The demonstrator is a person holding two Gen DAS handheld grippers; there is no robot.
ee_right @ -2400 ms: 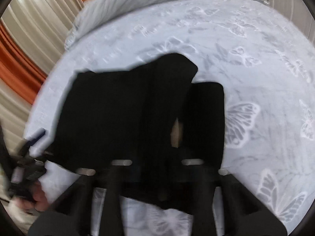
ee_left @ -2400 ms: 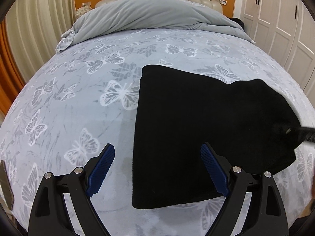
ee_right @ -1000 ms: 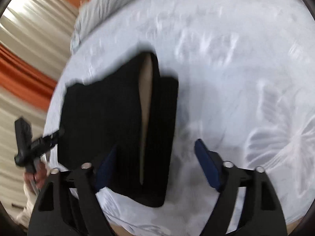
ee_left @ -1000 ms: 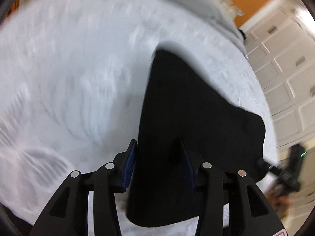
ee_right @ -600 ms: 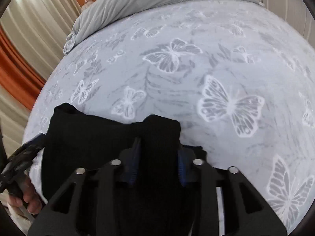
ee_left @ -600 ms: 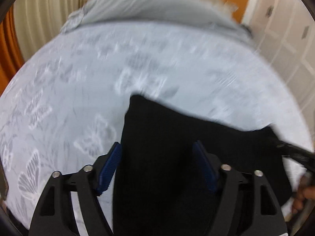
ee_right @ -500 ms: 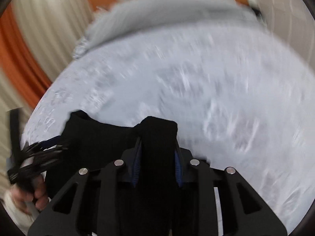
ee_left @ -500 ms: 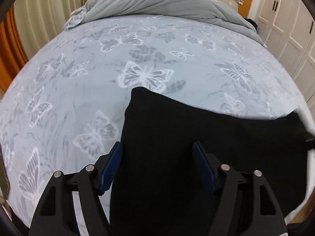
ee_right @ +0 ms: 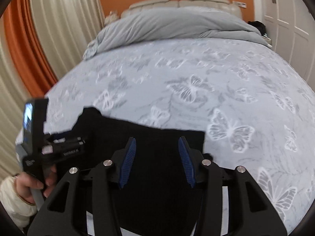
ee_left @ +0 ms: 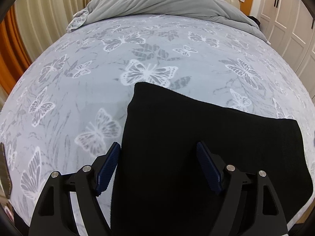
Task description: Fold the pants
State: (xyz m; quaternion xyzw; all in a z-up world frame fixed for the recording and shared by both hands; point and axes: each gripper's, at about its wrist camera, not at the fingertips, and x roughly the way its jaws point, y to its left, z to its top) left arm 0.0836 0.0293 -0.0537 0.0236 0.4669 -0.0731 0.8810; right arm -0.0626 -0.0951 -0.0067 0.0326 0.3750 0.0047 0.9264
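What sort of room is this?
Most likely a bedroom: a bed with a butterfly-print sheet, a rumpled grey duvet by a padded headboard, and white wardrobe doors.

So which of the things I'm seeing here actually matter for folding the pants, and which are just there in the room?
Part of the job:
black pants, folded, lying flat on the butterfly bedsheet
left gripper, open
right gripper, open

Just there:
grey duvet, bunched at the headboard
curtains
white wardrobe doors
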